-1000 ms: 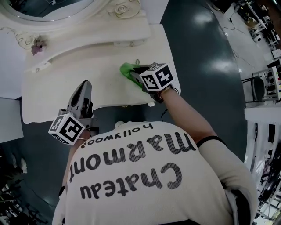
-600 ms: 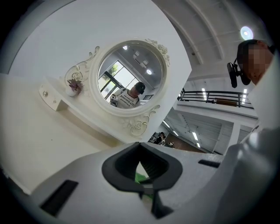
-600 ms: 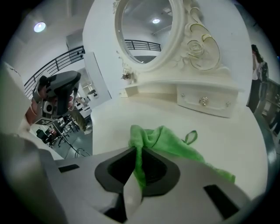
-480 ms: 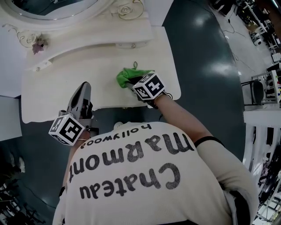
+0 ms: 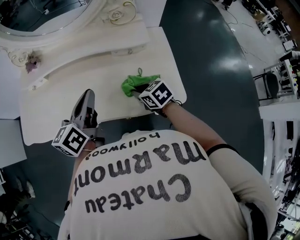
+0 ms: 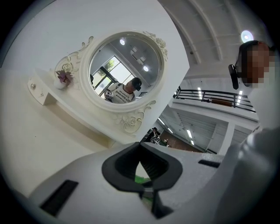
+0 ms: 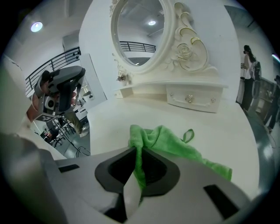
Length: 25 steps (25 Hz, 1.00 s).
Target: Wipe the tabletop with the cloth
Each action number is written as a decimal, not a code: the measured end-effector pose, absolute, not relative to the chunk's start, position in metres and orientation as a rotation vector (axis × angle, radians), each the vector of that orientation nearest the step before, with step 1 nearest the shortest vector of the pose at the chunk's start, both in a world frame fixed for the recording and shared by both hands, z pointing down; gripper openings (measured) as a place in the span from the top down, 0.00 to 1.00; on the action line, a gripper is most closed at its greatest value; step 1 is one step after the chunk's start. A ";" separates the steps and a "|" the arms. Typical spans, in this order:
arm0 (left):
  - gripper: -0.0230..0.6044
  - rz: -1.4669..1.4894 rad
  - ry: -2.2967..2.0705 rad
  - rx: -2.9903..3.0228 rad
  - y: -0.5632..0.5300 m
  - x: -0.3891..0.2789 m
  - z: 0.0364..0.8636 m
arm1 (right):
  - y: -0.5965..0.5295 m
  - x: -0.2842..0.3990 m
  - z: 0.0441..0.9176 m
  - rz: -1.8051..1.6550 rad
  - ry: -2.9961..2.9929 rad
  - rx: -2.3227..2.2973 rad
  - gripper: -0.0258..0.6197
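Pinching cloth on tabletop, right gripper jaws, left gripper jaws seemingly pressed together, unclear from head view.

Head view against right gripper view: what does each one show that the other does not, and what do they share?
Only the head view shows the person's printed shirt and right forearm. Only the right gripper view shows the right gripper's claw shut on the green cloth, and the drawer knob. Both show the cloth, the white tabletop, the mirror and the left gripper.
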<state>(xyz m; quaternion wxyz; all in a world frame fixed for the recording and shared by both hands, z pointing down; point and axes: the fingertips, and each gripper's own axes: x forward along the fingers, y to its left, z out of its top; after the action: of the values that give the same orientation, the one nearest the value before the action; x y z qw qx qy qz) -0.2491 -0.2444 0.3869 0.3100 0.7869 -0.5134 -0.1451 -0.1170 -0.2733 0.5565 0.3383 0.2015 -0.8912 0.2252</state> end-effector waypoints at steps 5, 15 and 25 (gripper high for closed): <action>0.95 -0.371 -1.300 2.109 -0.254 -0.229 0.387 | -0.277 -0.093 0.557 0.616 -2.313 0.602 0.87; 0.95 -0.347 -1.186 2.162 -0.267 -0.194 0.389 | -0.284 -0.044 0.559 0.701 -2.285 0.754 0.87; 0.95 -0.354 -1.162 2.152 -0.267 -0.184 0.390 | -0.296 0.007 0.557 0.786 -2.244 0.936 0.87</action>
<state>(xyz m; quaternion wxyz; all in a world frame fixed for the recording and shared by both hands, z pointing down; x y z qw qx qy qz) -0.1843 -0.2674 0.3902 0.3292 0.8223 -0.4439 -0.1353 0.0069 -0.2956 0.5572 0.2888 0.3506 -0.8408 0.2944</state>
